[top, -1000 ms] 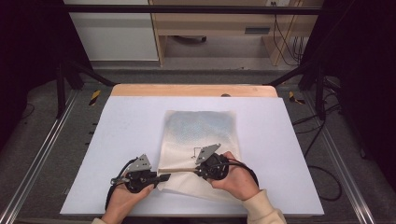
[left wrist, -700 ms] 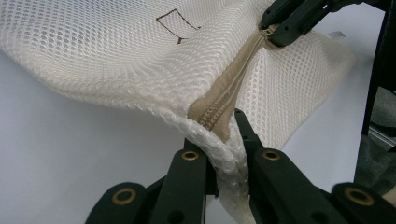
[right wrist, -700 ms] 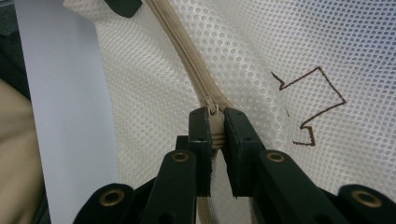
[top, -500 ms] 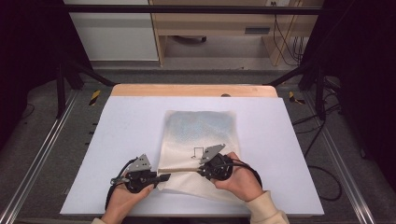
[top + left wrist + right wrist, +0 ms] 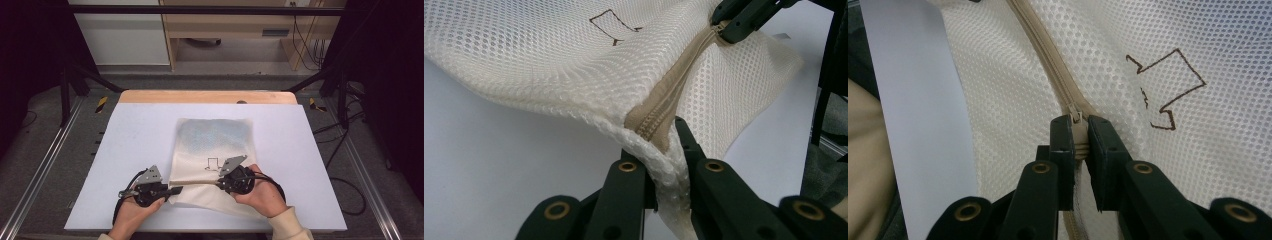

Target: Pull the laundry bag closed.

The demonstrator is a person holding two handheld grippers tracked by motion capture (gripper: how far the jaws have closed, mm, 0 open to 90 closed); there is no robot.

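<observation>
A cream mesh bag lies flat on the white table top, with a brown arrow outline drawn on it. A beige zipper runs across its near end. My left gripper is shut on the bag's left edge at the zipper's end. My right gripper is shut on the zipper pull, with the arrow outline to the right of its jaws. In the left gripper view the right gripper sits at the far end of the zipper. The mesh between the grippers is lifted off the table.
A wooden strip borders the table's far edge. Metal rails run along both sides of the table, and cables lie on the floor to the right. A person's hands hold both grippers near the front edge.
My right gripper has shifted slightly to the right along the zipper line. The left gripper has stayed where it was, holding the bag's edge.
</observation>
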